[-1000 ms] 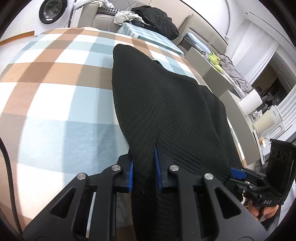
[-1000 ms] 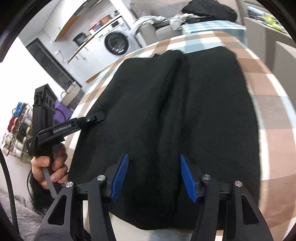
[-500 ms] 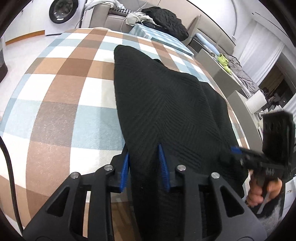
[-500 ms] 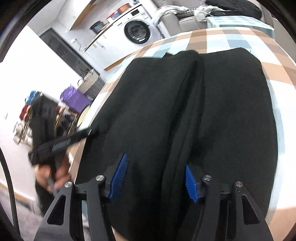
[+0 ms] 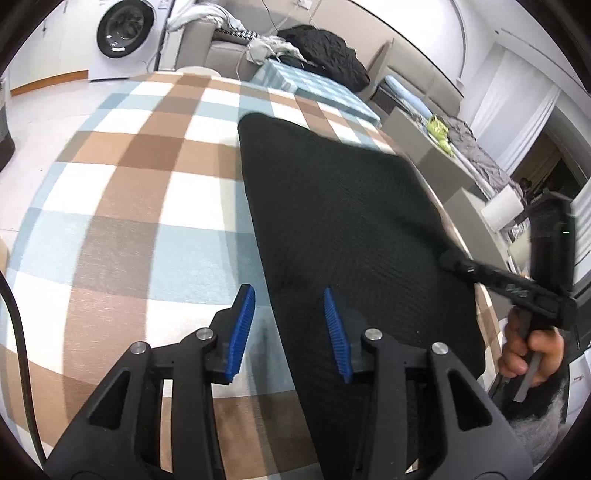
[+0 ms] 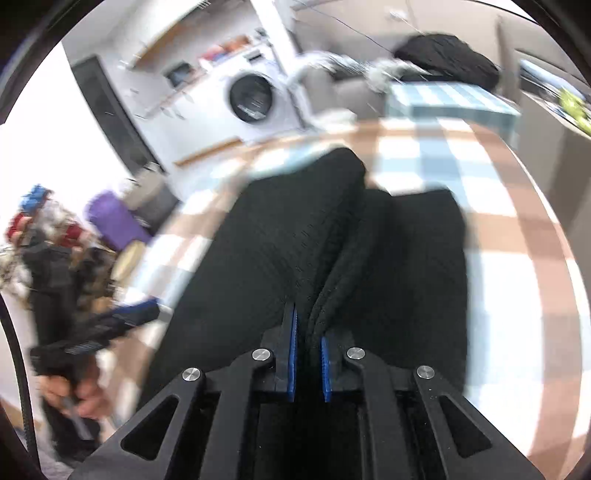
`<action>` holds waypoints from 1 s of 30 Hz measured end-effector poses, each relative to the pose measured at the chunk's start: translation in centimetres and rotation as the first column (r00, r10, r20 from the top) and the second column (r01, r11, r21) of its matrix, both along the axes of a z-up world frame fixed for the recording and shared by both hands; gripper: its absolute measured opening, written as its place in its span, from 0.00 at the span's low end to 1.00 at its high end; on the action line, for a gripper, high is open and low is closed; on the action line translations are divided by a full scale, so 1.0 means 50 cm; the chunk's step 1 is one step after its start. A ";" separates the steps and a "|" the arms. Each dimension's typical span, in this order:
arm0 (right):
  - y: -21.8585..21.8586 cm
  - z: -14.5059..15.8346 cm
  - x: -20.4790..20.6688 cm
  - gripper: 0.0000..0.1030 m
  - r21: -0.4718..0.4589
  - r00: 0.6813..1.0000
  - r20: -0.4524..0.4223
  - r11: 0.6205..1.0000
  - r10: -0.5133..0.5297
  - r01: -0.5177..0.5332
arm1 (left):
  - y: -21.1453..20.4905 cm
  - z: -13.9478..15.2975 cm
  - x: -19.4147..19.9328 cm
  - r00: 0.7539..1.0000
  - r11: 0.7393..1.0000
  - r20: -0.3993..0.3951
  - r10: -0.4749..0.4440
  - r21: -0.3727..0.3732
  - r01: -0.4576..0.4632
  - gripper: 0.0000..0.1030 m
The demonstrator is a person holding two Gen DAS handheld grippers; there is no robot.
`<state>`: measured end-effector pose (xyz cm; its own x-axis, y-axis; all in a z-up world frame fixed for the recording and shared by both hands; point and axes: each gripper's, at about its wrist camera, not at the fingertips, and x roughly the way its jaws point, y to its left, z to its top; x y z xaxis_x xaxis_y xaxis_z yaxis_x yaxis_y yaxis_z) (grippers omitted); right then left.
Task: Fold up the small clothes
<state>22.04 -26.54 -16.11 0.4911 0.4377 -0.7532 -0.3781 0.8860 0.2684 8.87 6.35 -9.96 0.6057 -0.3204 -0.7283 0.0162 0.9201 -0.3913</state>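
A black knit garment [image 5: 343, 225] lies on the checked tablecloth [image 5: 122, 206], folded lengthwise. My left gripper [image 5: 290, 328] is open above the garment's near left edge, its right pad over the cloth and its left pad over the tablecloth, holding nothing. My right gripper [image 6: 307, 354] is shut on a raised fold of the black garment [image 6: 295, 243] at its near edge. It also shows in the left wrist view [image 5: 458, 264], at the garment's right edge. The left gripper appears blurred at the left of the right wrist view [image 6: 110, 325].
A washing machine [image 5: 123, 35] stands beyond the table's far end. A sofa holds a black garment pile [image 5: 325, 62] and a folded checked cloth [image 5: 310, 88]. Grey cabinets [image 5: 436, 162] and a paper roll [image 5: 502, 212] line the table's right side.
My left gripper has opened and let go of the garment's edge. My right gripper has shut on a fold of the garment and lifted it.
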 end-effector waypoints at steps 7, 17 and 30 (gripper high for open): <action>-0.061 -0.070 0.006 0.30 0.083 0.987 -0.156 0.996 -0.029 0.042 | -0.033 -0.017 -0.004 0.999 1.000 -0.033 -0.027 -0.004 0.027 0.35; -0.091 -0.068 -0.149 0.09 0.159 0.987 -0.161 0.987 0.015 0.011 | -0.046 -0.019 -0.019 0.999 0.999 -0.035 -0.030 0.015 0.031 0.36; -0.090 -0.058 -0.069 0.43 0.111 0.988 -0.147 0.992 -0.041 0.057 | -0.030 -0.012 -0.027 0.999 1.000 -0.034 -0.018 0.024 0.019 0.36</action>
